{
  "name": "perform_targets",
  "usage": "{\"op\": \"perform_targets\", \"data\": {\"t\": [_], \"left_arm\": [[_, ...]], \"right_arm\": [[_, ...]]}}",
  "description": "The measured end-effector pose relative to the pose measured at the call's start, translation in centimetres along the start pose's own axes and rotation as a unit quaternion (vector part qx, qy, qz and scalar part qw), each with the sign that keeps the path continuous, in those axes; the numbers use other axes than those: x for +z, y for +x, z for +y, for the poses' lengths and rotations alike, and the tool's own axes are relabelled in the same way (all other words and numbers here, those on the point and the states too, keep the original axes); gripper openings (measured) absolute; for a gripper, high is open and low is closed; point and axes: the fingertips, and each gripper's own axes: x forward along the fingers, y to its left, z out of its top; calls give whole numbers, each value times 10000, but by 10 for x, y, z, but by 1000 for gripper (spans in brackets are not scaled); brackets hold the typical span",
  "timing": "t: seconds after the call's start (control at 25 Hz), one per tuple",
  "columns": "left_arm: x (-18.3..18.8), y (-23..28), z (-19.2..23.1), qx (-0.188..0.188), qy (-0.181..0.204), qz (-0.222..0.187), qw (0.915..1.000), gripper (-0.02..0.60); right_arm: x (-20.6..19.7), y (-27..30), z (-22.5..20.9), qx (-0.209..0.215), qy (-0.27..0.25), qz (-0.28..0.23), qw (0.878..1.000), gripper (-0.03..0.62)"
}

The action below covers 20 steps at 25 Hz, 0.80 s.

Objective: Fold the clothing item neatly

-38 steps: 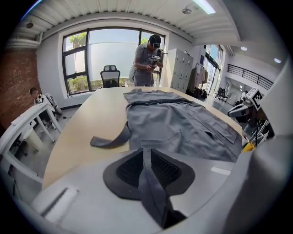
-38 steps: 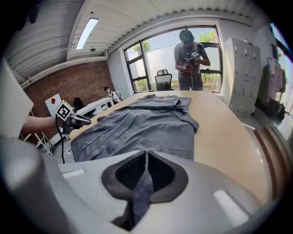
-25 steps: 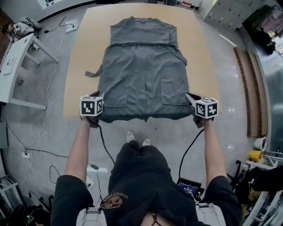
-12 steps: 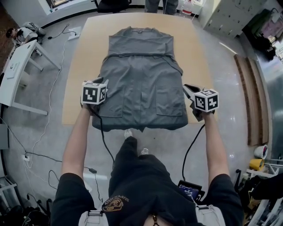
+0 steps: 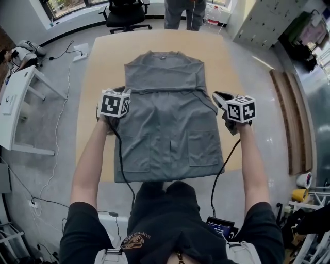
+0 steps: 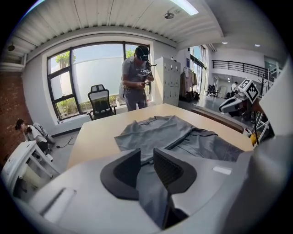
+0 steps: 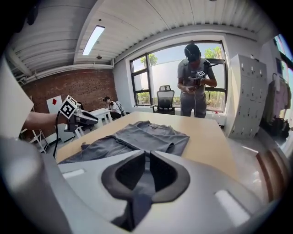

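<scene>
A grey sleeveless garment (image 5: 165,124) lies face up on the wooden table (image 5: 98,77), collar at the far end, a belt across its middle. Its lower part, with two pockets, runs back toward me to the near table edge. My left gripper (image 5: 120,91) stands at the garment's left edge level with the belt, my right gripper (image 5: 217,96) at the right edge. In the left gripper view the left gripper (image 6: 146,153) is shut on a fold of grey garment (image 6: 155,130) fabric. In the right gripper view the right gripper (image 7: 147,155) pinches the garment (image 7: 146,132) likewise. Both are raised above the tabletop.
A person (image 5: 185,10) stands at the table's far end beside a black office chair (image 5: 126,13). A white side table (image 5: 15,98) and floor cables lie to the left. Lockers and wooden planks (image 5: 289,113) are on the right.
Both grippers have moved away from me along the garment, from its hem corners up to belt level, and have risen. I have come closer to the table.
</scene>
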Motion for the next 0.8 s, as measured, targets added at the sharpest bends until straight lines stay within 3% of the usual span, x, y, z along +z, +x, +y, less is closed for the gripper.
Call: {"op": "perform_targets", "data": {"t": [0.2, 0.36, 0.52, 0.8], "left_arm": [[31, 42, 27, -96, -125, -39, 9999, 98], [49, 78, 52, 96, -98, 92, 9999, 99], [50, 118, 70, 193, -188, 268, 9993, 114], [33, 187, 116, 320, -208, 721, 9967, 129]], "right_arm": [[39, 42, -15, 176, -74, 54, 9998, 25], [60, 80, -47, 293, -51, 110, 9995, 29], [60, 120, -78, 502, 9, 245, 9984, 40], [50, 191, -132, 420, 221, 532, 9975, 65]]}}
